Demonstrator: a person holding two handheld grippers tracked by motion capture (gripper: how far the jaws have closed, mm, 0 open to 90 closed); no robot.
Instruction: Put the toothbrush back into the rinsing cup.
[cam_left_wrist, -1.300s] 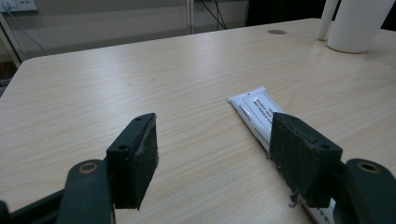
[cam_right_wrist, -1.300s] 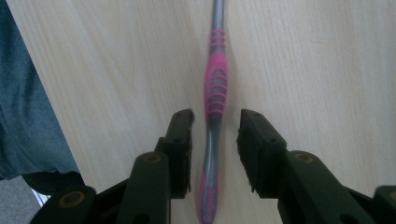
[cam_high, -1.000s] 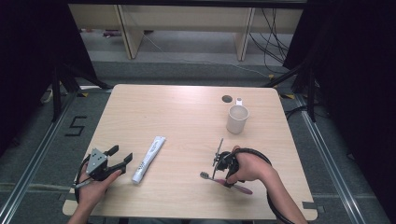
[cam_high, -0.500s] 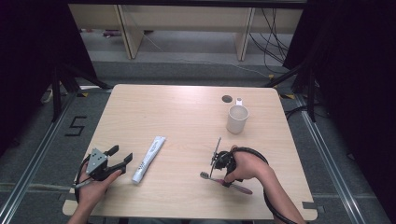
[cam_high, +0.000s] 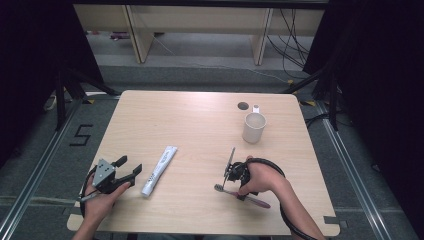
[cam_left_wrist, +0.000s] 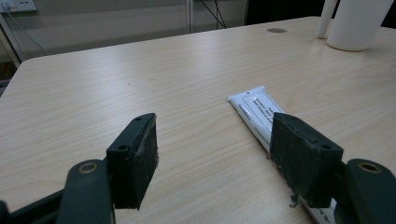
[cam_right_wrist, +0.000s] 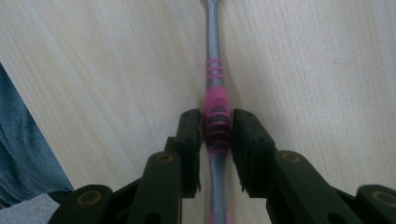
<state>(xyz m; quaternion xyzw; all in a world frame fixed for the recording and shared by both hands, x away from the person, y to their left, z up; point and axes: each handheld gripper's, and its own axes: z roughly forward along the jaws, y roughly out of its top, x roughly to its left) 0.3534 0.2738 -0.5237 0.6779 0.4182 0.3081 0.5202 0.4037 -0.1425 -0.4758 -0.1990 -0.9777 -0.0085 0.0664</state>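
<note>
A pink and grey toothbrush lies on the wooden table at the front right. My right gripper points down onto it. In the right gripper view its jaws have just been closing, and both pads now press the toothbrush's pink ribbed grip; the right gripper is shut on it. A white toothpaste tube lies at the front left. My left gripper rests just left of it, open, with nothing between its jaws. In the left gripper view the tube runs behind the right jaw.
A white cup stands at the back right, with a small white cap-like piece and a round table hole behind it. The cup also appears far off in the left gripper view. Dark floor and rails surround the table.
The right hand has shifted slightly over the toothbrush. The left hand, tube and cup stay where they were.
</note>
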